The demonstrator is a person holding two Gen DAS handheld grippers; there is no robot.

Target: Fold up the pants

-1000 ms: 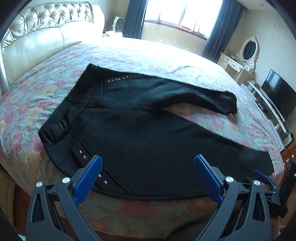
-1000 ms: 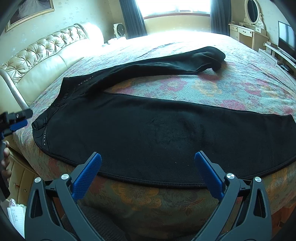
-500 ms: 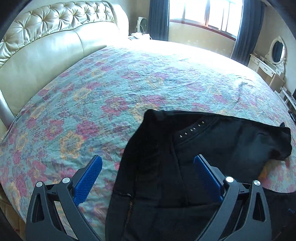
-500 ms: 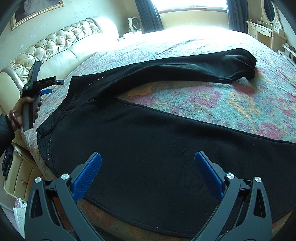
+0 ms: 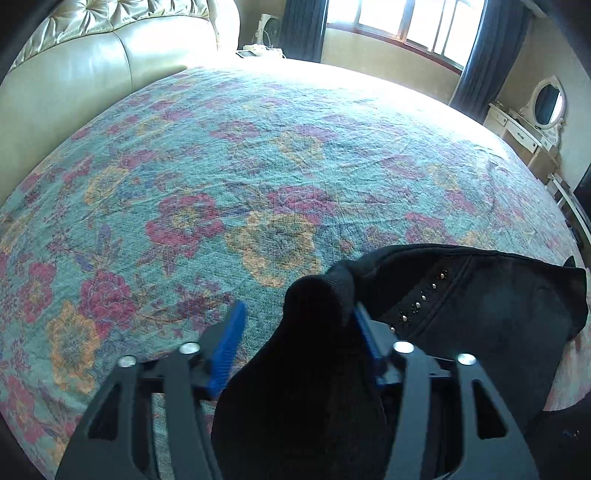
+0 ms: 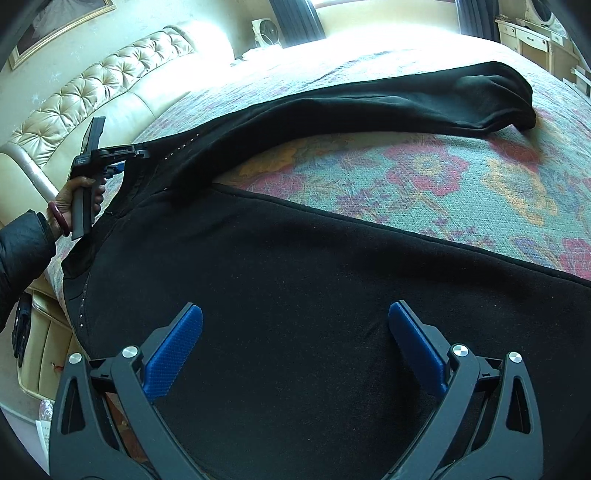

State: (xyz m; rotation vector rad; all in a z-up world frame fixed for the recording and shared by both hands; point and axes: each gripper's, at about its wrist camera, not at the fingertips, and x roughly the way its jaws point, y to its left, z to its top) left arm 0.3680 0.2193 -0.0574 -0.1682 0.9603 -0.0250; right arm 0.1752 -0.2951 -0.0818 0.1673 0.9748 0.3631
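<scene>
Black pants [image 6: 332, 280] lie spread on the floral bedspread [image 6: 461, 177], legs running right, the far leg [image 6: 406, 103] angled away. My left gripper [image 5: 299, 328] is at the far waistband corner [image 5: 317, 295], its jaws partly closed with the black cloth bunched between the blue fingers [image 5: 229, 339]; the cloth touches only the right finger. The studded pocket [image 5: 421, 299] lies just right of it. My left gripper also shows in the right wrist view [image 6: 138, 153] at the waistband. My right gripper [image 6: 295, 343] is open and empty above the near leg.
A cream tufted headboard [image 6: 92, 96] stands at the left. A window with dark curtains [image 5: 303, 29] is at the back. A white dresser with an oval mirror [image 5: 535, 122] stands at the right. Bare bedspread [image 5: 221, 177] stretches beyond the waistband.
My left gripper has moved from the near waist side to the far waistband corner and narrowed its jaws around the cloth. My right gripper has moved forward over the near leg.
</scene>
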